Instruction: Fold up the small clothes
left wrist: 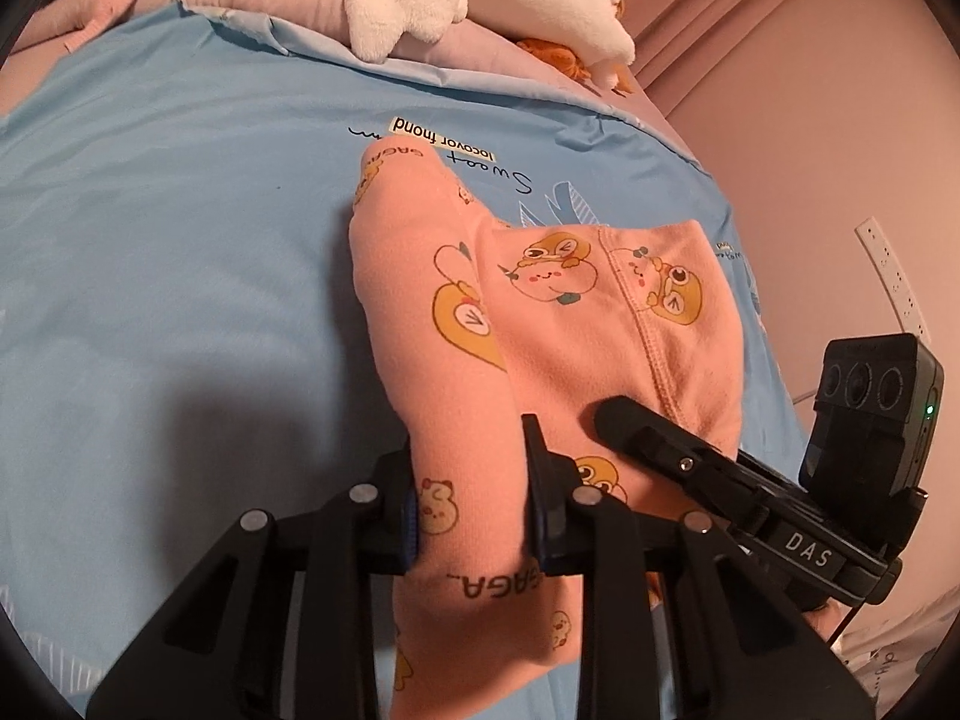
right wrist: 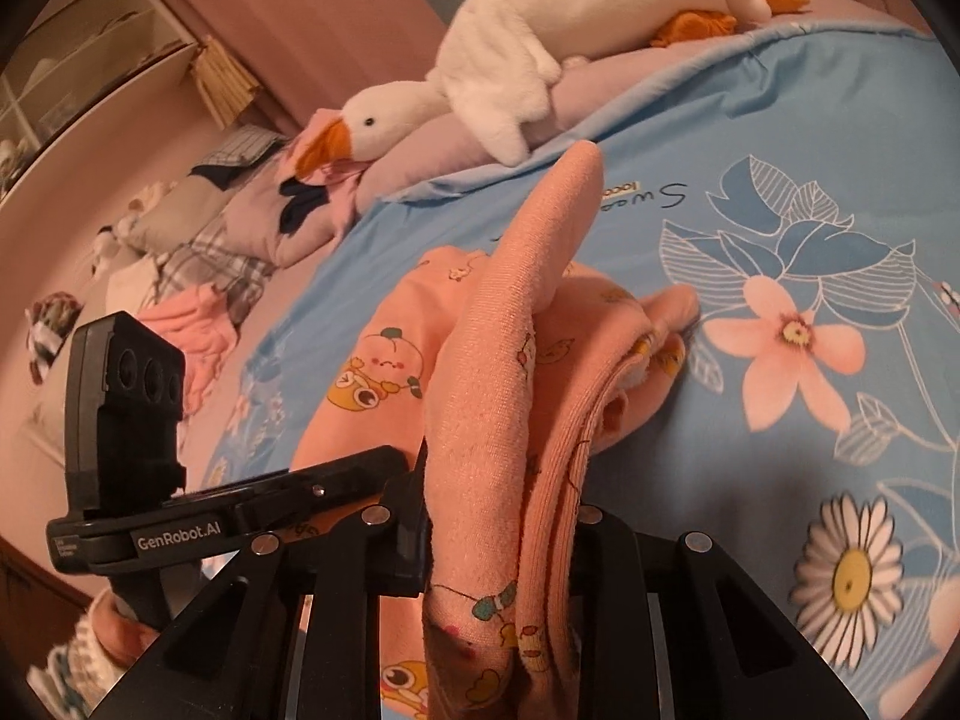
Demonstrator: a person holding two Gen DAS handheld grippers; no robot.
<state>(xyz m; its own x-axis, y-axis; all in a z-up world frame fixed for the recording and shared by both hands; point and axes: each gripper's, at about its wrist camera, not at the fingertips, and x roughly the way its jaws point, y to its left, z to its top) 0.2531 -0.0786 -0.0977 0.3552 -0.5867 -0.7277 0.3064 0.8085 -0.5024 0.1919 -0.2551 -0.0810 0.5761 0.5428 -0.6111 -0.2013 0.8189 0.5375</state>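
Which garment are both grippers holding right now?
On the blue floral bedsheet, below the white plush goose, lies a peach-pink baby garment printed with cartoon frogs. Left gripper and right gripper both pinch it.

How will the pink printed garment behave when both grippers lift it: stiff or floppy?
Probably floppy: the pink garment droops and bunches between the left gripper and right gripper. It looks light, thin knit. Likely not slippery, since both jaws pinch folded cloth.

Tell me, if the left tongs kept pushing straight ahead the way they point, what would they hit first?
Probably more of the pink garment they already grip: the left tongs are shut on it, and it stretches ahead over the blue sheet. Depth is uncertain.
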